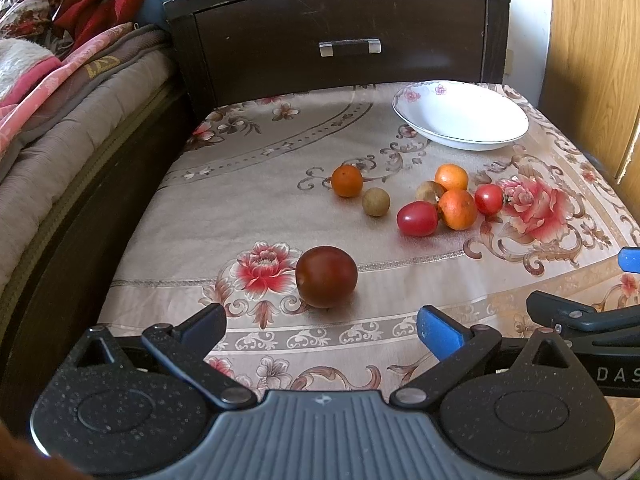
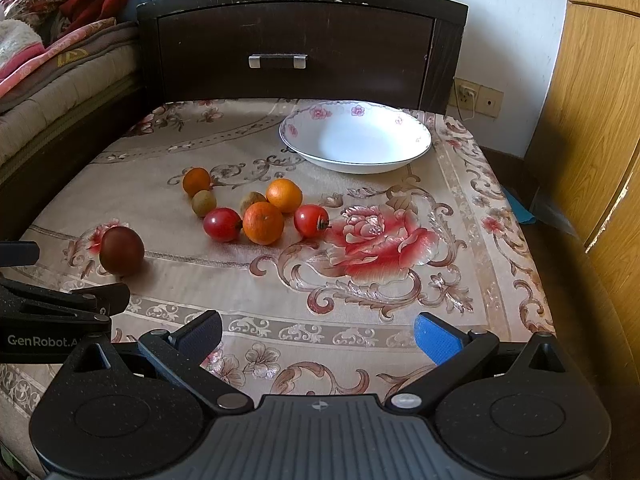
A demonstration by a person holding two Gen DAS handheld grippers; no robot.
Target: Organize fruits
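From the left wrist, the left gripper (image 1: 322, 326) hung low with jaws spread wide and empty, the dark red fruit (image 1: 326, 276) lying just ahead on the desk (image 1: 240, 208), the nearer reach. From the right wrist, the right gripper (image 2: 318, 334) likewise gaped empty, that fruit off to its left, the white bowl (image 2: 356, 138) well beyond

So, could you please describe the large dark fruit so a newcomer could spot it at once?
Start at the white bowl at the far side of the floral tablecloth, then come past the fruit cluster toward the camera. The dark reddish-brown fruit sits alone, nearest the left gripper, bigger and darker than the rest.
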